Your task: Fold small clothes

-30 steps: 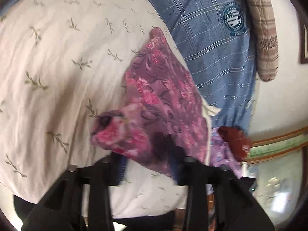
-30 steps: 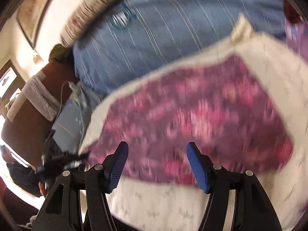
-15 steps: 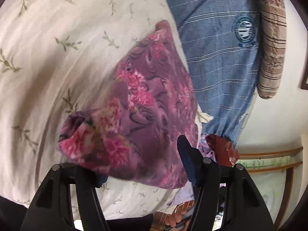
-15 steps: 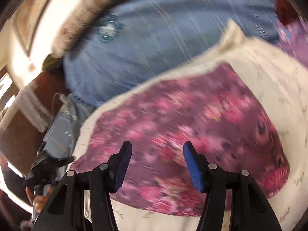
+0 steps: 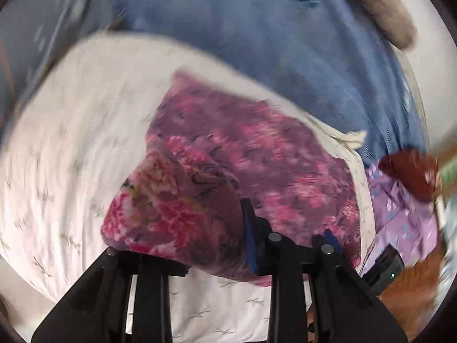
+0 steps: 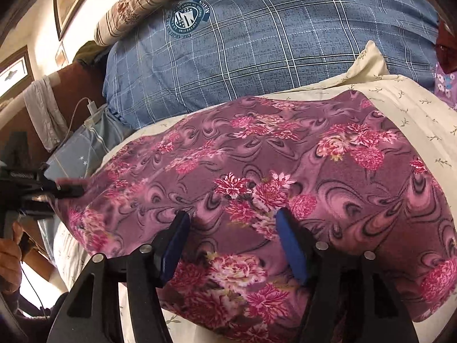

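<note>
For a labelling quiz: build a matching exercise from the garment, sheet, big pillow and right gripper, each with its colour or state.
Things:
1 garment
2 sheet
3 big pillow
4 right gripper

Colour or state:
A blue plaid
B open
C purple with pink flowers
D cream with small sprigs

Pairs: 1-C, 2-D, 3-A, 4-B

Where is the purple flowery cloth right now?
The purple flowery cloth lies on the cream sheet, just below the blue checked pillow; the left gripper pinches its edge.
</note>
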`<state>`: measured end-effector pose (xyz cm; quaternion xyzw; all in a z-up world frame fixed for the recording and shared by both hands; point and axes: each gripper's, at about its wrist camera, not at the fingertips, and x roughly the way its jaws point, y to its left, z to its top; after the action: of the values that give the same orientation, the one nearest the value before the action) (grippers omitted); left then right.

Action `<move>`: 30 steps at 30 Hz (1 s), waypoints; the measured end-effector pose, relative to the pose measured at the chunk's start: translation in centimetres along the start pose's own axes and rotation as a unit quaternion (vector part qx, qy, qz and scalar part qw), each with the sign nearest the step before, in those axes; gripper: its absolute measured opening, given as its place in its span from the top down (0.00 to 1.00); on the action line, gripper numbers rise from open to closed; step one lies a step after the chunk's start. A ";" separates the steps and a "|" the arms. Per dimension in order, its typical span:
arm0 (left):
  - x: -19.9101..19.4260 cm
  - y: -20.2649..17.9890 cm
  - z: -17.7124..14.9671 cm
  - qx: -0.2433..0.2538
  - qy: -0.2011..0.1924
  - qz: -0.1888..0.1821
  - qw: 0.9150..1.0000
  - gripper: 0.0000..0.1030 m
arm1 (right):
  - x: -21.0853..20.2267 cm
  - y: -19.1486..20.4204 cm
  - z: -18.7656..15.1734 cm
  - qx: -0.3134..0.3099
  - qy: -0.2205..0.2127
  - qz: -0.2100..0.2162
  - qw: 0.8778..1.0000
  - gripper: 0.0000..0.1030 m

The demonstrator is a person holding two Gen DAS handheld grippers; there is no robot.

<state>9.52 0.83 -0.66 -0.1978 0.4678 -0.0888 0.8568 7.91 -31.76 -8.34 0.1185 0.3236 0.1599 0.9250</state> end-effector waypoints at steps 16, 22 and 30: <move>7.7 -13.7 0.8 0.057 0.139 -0.109 0.983 0.76 | -1.8 -2.4 -0.6 0.053 -0.029 0.072 0.996 0.37; 4.8 -11.9 1.7 0.020 0.164 -0.171 0.971 0.50 | -1.9 -2.8 -0.7 0.057 -0.032 0.082 0.995 0.36; 2.2 -7.9 5.8 0.016 0.126 -0.119 0.985 0.32 | -5.9 -3.8 -2.0 0.117 -0.037 0.100 0.987 0.35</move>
<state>15.84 -5.58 3.77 -0.2259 0.5438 -0.2221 0.7771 3.16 -37.23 -7.79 0.2637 0.2923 0.2082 0.8954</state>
